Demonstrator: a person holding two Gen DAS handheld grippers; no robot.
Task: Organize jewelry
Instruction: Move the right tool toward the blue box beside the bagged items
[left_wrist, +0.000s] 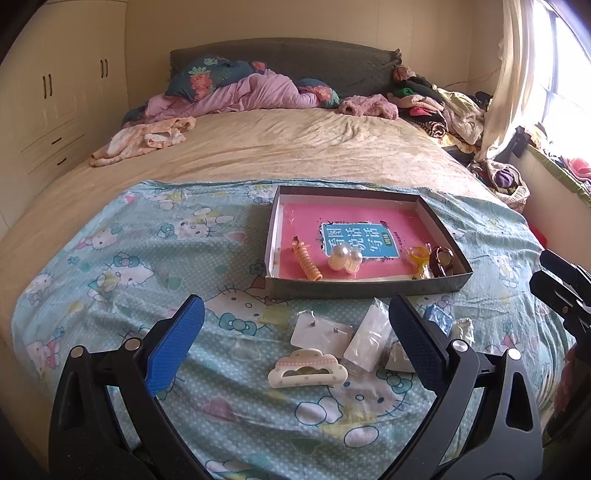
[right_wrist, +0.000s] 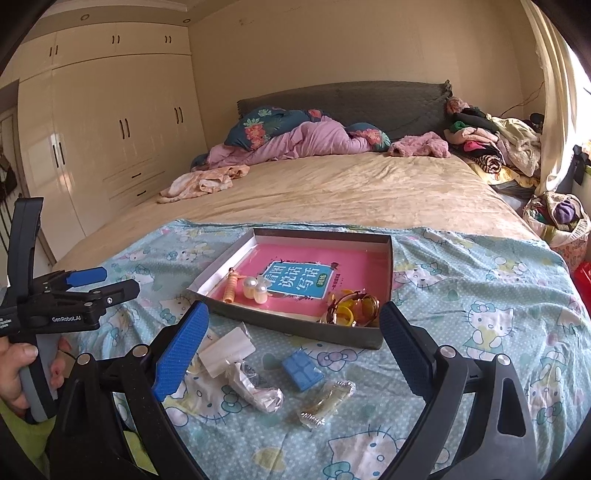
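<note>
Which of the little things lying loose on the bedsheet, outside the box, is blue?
The small blue rectangular block, lying on the Hello Kitty sheet just in front of the grey box. The cream cloud-shaped hair claw and clear plastic packets beside it are pale.

Home bedroom, unmade bed (right_wrist: 332, 184), built-in wardrobe (right_wrist: 110, 122), clothes pile (right_wrist: 491, 147)

Each claw is a black plastic frame with two curved arms, round silver pivot screws, and textured blue pads on the inner faces of its fingers; the left claw (left_wrist: 295, 321) and the right claw (right_wrist: 293, 332) look alike. Seen at the left edge of the right wrist view, the left claw's black body carries white "GenRobot.AI" lettering and small screws. A bare-skinned hand (right_wrist: 18, 373) wraps its grey handle, beside a yellow-green sleeve.
</note>
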